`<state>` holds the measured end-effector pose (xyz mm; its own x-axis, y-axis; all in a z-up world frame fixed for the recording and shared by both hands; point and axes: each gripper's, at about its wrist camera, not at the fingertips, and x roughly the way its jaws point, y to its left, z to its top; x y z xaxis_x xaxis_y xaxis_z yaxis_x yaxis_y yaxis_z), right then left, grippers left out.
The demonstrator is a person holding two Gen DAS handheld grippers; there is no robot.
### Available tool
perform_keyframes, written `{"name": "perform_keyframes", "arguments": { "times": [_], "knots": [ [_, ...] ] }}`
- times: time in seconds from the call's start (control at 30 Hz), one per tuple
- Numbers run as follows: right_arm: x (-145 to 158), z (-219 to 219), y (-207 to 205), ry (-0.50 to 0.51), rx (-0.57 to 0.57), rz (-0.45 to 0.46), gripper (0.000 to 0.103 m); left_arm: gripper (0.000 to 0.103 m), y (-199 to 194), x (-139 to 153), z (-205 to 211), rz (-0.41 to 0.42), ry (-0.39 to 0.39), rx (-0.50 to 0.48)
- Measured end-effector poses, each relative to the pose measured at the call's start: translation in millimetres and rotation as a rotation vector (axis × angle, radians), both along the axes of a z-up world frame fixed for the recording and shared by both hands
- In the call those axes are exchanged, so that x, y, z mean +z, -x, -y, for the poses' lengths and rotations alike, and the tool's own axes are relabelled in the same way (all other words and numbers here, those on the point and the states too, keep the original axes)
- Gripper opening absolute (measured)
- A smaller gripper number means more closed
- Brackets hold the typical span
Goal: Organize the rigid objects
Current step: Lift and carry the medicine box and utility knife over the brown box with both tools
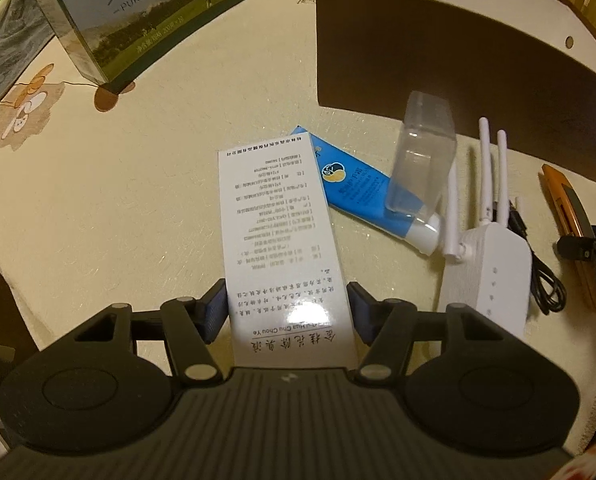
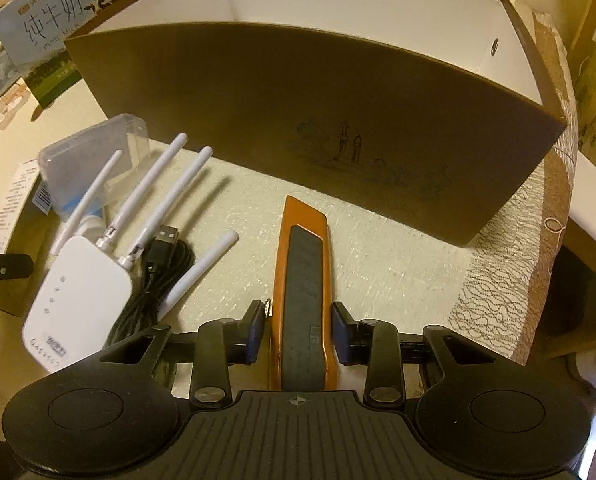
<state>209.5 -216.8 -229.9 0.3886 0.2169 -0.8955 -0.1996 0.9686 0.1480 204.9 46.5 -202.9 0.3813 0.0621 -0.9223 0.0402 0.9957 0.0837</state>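
A long white carton (image 1: 273, 232) with printed text lies between the fingers of my left gripper (image 1: 285, 286), both pads against its sides. Its far end overlaps a blue tube (image 1: 354, 188), and a clear plastic case (image 1: 422, 160) leans on that tube. My right gripper (image 2: 298, 306) is shut on an orange utility knife (image 2: 302, 280) with a dark slider. The knife lies on the tablecloth and points at the brown box (image 2: 298, 112). A white router (image 2: 73, 292) with several antennas and a black USB cable (image 2: 157, 276) lie left of the knife.
The brown box, white inside, stands open at the back of the table, right behind the objects. A green milk carton (image 1: 137, 20) stands at the back left. The table edge (image 2: 538, 280) curves off to the right of the knife.
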Motion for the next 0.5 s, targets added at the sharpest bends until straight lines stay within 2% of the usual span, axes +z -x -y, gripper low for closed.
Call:
{"name": "perform_keyframes", "arguments": {
  "times": [0.27,0.5],
  "knots": [
    [31,6,13,-0.04,-0.008,0.02,0.032,0.058,19,30,7,0.06,0.004,-0.008],
    [62,13,17,-0.069,-0.03,0.04,0.032,0.058,25,70,27,0.132,-0.004,-0.068]
  ]
}}
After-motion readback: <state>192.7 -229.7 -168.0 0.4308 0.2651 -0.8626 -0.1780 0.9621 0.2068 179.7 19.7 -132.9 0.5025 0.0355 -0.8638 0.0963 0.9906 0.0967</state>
